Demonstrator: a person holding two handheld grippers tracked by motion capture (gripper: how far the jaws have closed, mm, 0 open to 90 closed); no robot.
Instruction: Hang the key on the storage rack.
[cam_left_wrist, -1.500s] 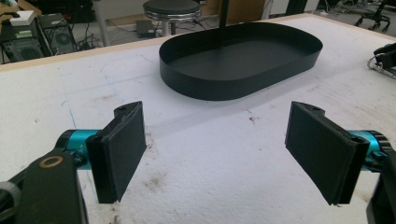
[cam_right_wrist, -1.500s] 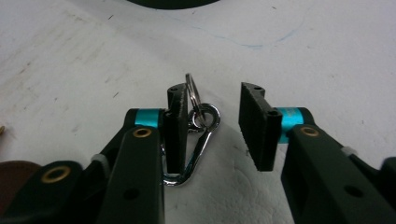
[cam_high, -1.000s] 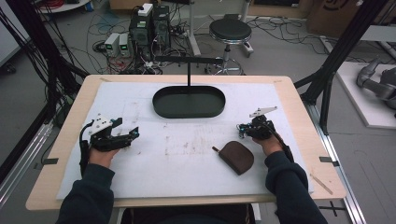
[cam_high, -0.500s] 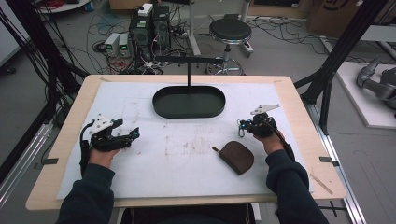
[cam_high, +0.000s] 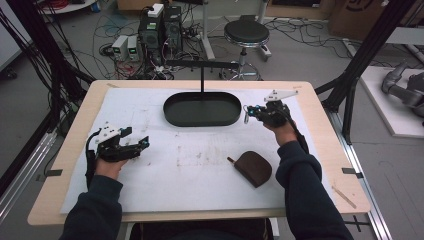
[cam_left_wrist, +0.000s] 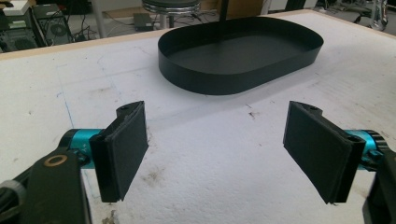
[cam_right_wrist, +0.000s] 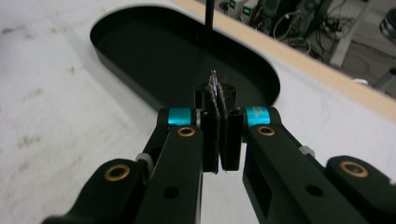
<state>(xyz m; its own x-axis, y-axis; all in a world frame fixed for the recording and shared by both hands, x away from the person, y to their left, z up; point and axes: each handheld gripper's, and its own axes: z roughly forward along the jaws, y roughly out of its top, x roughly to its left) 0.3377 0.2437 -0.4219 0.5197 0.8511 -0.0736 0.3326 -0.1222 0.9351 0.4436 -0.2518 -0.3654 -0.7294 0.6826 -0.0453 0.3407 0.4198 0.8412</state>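
The right tool (cam_high: 248, 114) pinches a small metal key (cam_right_wrist: 214, 79) at the tray's (cam_high: 172, 114) three o'clock rim. The left tool (cam_high: 140, 144) rests wide open and empty at the table's (cam_high: 320, 145) nine o'clock. A brown pouch (cam_high: 254, 168) lies at five o'clock.

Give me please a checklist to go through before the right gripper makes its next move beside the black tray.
1. Right gripper shut on the thin metal item: ok.
2. What the item is, and how deep it sits between the pads: cannot tell.
3. Black tray empty inside: ok.
4. Left gripper open, nothing between its jaws: ok.
5. Brown pouch lying apart from the tray and both grippers: ok.
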